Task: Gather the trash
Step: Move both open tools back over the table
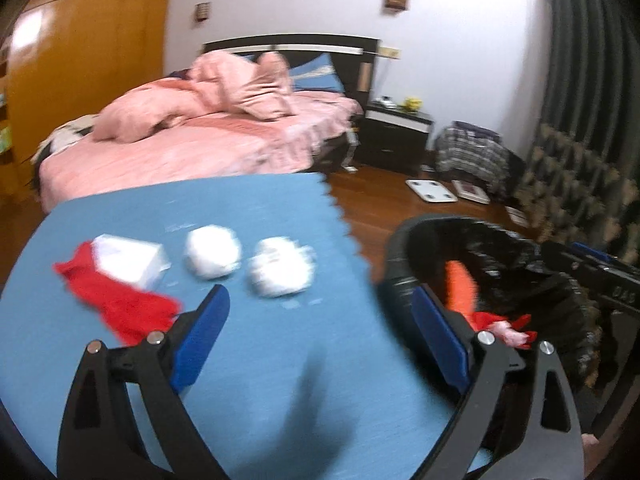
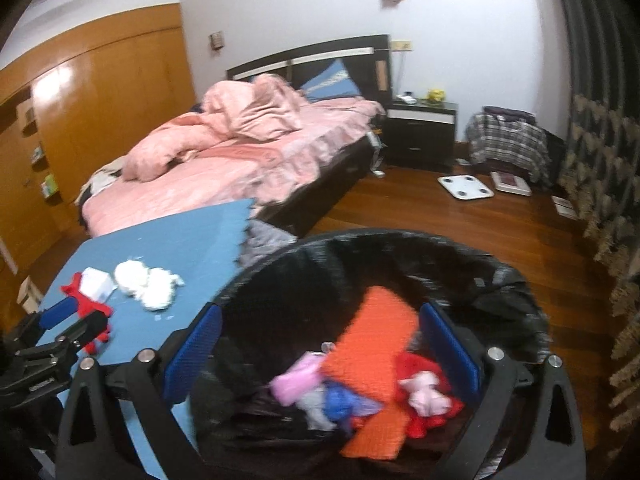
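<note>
Both tools are between loads. The right gripper [image 2: 320, 354] hangs over the mouth of the black-lined trash bin [image 2: 516, 280] with its blue pads spread wide and nothing between them. Below it, already in the bin, lie an orange cloth [image 2: 376, 332], pink and red scraps and something blue. So this reads as the point just after a drop, with the next pick still to come.

The left gripper [image 1: 320, 340] is over the blue mat [image 1: 160, 208], its jaws also wide apart and empty, pointed down at what remains. Left on the mat are a red scrap [image 1: 120, 300] near the left edge, a small white box [image 1: 132, 260] touching it, and two crumpled white paper wads [image 1: 212, 252] [image 1: 280, 268] side by side toward the middle. The bin stands just off the mat's right edge.

The next move, I'd judge, is for the left tool to drop onto the nearest piece, the red scrap or a wad, and close. Soft paper will crush rather than resist, so the pads need to straddle it fully.

Hard to make out: both views are smeared, so the wads' outlines are fuzzy. I cannot tell whether the red scrap lies under the box or only against it. The left pad hides the scrap's near end. The bin's bottom is dark and its near rim is cut off.
</note>
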`<state>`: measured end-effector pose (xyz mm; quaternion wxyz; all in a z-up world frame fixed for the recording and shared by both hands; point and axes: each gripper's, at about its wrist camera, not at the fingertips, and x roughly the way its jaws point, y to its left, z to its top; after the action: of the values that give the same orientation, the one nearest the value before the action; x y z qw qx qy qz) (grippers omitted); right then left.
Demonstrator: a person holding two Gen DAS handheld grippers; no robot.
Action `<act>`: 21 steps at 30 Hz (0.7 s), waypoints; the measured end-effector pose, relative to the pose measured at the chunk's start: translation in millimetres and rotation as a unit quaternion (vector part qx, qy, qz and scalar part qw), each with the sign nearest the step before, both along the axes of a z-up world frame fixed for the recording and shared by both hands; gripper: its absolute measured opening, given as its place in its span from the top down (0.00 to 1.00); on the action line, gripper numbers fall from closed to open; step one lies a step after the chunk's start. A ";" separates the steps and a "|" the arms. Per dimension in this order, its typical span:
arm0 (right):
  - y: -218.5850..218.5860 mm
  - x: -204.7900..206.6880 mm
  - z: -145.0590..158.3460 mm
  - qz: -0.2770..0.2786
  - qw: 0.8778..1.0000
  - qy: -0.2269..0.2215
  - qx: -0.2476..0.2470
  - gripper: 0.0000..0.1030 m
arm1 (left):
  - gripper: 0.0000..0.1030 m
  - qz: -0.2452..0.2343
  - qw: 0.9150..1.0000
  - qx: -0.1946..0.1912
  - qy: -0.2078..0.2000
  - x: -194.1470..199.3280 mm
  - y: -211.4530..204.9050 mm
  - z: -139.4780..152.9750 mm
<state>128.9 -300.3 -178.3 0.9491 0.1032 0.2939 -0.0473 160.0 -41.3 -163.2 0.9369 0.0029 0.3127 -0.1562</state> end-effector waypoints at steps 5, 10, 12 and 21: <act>43.2 15.6 1.6 0.046 0.999 -0.005 0.000 0.06 | 0.13 0.058 0.998 0.008 0.004 2.6 48.8 -2.8; 91.9 37.1 2.4 0.099 0.995 -0.009 -0.001 0.06 | 0.13 0.116 0.993 0.016 0.010 15.0 99.3 -6.8; 109.2 45.2 1.9 0.116 0.993 -0.009 -0.003 0.06 | 0.13 0.129 0.991 0.016 0.013 18.5 112.9 -8.7; 162.4 81.4 -5.2 0.161 0.987 -0.005 -0.008 0.06 | 0.13 0.160 0.986 0.015 0.047 62.1 160.9 -23.8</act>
<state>210.3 -137.8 -183.5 0.9465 0.0472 0.3016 0.1046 222.1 119.6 -187.0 0.9339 -0.0411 0.3552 0.0008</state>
